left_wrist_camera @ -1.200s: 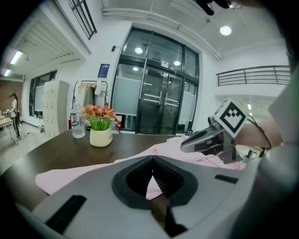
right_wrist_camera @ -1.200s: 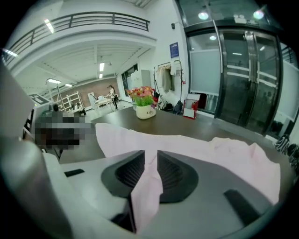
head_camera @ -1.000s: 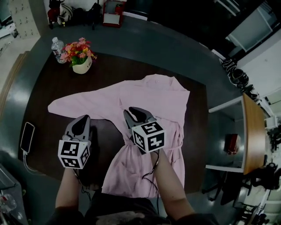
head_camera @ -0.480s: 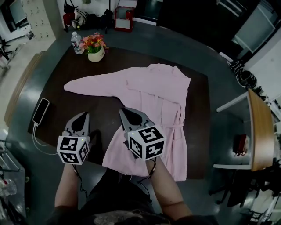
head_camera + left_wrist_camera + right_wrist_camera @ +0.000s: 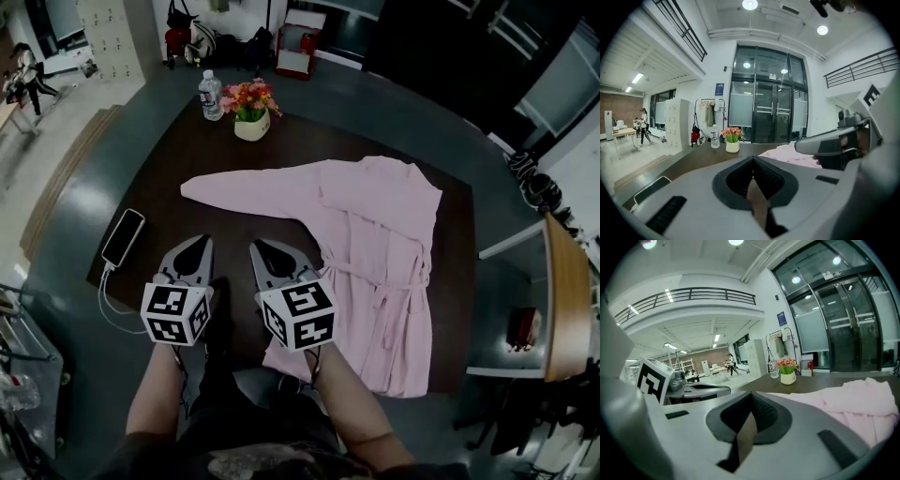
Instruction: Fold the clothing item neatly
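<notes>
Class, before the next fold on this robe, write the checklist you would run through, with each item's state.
1. Left gripper empty: ok, jaws together on nothing.
2. Right gripper empty: ok, jaws together on nothing.
3. Jaws open for a grasp: not ok, both are shut.
4. Robe flat on the table: ok.
5. Sleeve folded in: not ok, it lies stretched out to the left.
6. Phone and flowerpot clear of the robe: ok.

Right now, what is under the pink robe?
The robe lies spread on the dark table, so the tabletop is what it rests on. The cloth hides that part of the table, and anything else beneath it cannot be seen.
</notes>
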`<state>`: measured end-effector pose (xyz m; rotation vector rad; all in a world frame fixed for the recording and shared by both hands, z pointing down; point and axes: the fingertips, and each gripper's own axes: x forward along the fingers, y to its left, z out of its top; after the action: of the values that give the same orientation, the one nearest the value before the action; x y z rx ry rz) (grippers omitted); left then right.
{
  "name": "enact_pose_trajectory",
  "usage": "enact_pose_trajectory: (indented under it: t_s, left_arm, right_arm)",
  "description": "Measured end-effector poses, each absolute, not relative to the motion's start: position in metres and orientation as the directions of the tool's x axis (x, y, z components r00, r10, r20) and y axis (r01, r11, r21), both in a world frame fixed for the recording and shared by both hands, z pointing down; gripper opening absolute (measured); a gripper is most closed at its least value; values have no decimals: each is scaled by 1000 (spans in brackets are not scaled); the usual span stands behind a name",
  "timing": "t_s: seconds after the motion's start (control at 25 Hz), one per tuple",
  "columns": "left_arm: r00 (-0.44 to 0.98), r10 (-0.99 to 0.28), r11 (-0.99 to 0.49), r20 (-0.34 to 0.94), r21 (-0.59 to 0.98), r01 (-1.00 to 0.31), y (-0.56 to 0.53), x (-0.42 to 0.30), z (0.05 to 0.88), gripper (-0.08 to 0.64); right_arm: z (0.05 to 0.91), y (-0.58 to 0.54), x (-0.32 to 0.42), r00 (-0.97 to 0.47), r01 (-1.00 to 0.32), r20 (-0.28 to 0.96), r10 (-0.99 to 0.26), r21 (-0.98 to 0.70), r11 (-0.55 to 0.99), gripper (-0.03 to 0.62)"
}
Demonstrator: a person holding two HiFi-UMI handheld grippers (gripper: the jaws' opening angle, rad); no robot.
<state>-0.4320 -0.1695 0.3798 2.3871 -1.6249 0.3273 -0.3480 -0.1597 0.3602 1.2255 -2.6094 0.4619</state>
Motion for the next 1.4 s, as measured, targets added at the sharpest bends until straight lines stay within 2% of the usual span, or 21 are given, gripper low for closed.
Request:
enact_pose_trajectory:
  t_s: [0.32, 0.52, 0.88, 1.2, 1.4]
  left_arm:
    - [388, -856, -388, 340, 71, -919, -228, -556, 394, 8]
    - [421, -831, -414, 363, 103, -905, -250, -599, 413, 8]
    - [424, -819, -395, 388, 155, -905, -283, -630, 441, 8]
    - [394, -818, -353, 419, 175, -919, -315, -641, 453, 8]
    - [376, -821, -330, 429, 181, -926, -330, -649, 456, 8]
  right_arm:
    - [397, -221, -459, -522, -845, 386, -760, -116, 522, -8]
    - [443, -249, -513, -464, -862, 476, -747, -49, 505, 5]
    - [504, -293, -571, -456, -819, 582, -673, 21, 573, 60]
    - [547, -354, -588, -377, -817, 669, -641, 86, 571, 72]
    - [570, -376, -586, -297, -801, 685, -665, 201, 564, 105]
